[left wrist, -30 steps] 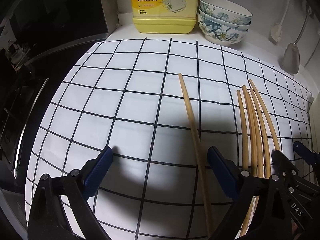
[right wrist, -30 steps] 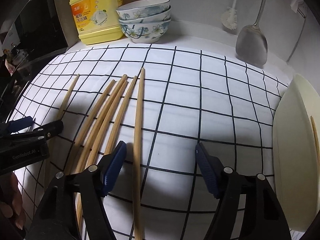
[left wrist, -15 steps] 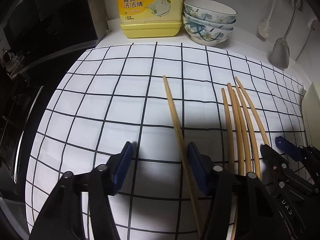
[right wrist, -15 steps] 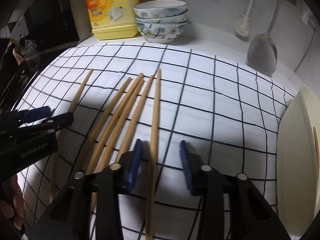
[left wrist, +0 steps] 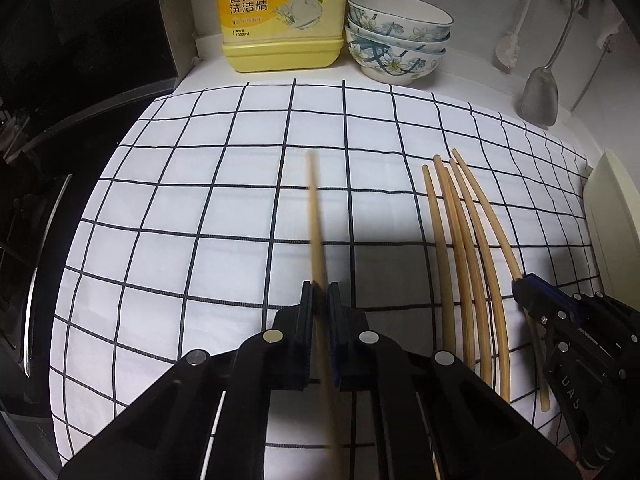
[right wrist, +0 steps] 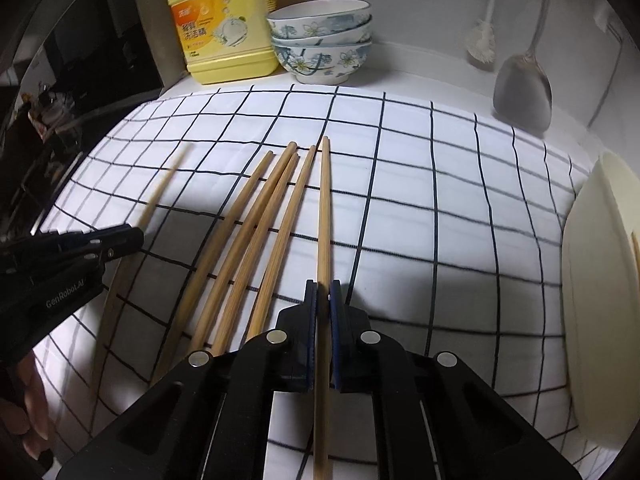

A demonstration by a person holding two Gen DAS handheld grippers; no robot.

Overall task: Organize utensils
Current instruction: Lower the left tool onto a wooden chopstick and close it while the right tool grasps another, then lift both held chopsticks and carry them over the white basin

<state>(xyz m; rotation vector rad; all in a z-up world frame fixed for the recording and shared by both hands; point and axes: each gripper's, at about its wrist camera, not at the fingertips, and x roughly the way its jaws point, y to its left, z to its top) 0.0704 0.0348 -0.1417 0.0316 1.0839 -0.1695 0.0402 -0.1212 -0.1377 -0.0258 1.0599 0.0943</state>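
Note:
Several wooden chopsticks lie on a white cloth with a black grid (left wrist: 240, 208). In the left wrist view my left gripper (left wrist: 321, 294) is shut on a single chopstick (left wrist: 315, 216) that lies apart, left of the bundle; it looks blurred. To its right lies the bundle of chopsticks (left wrist: 460, 232), with my right gripper (left wrist: 524, 280) at the bundle's right edge. In the right wrist view my right gripper (right wrist: 323, 292) is shut on the rightmost chopstick (right wrist: 324, 208); the other chopsticks (right wrist: 256, 232) fan out to its left. My left gripper (right wrist: 134, 236) shows at the left edge.
A yellow detergent bottle (left wrist: 276, 12) and stacked floral bowls (left wrist: 396, 36) stand behind the cloth. A metal spatula (right wrist: 522, 88) and a brush (right wrist: 482, 40) hang on the wall. A cream tray (right wrist: 600, 288) sits at the right edge, a dark stove (left wrist: 48, 120) on the left.
Both grippers went from wide open to shut, each clamping a chopstick. The left-hand chopstick now looks blurred.

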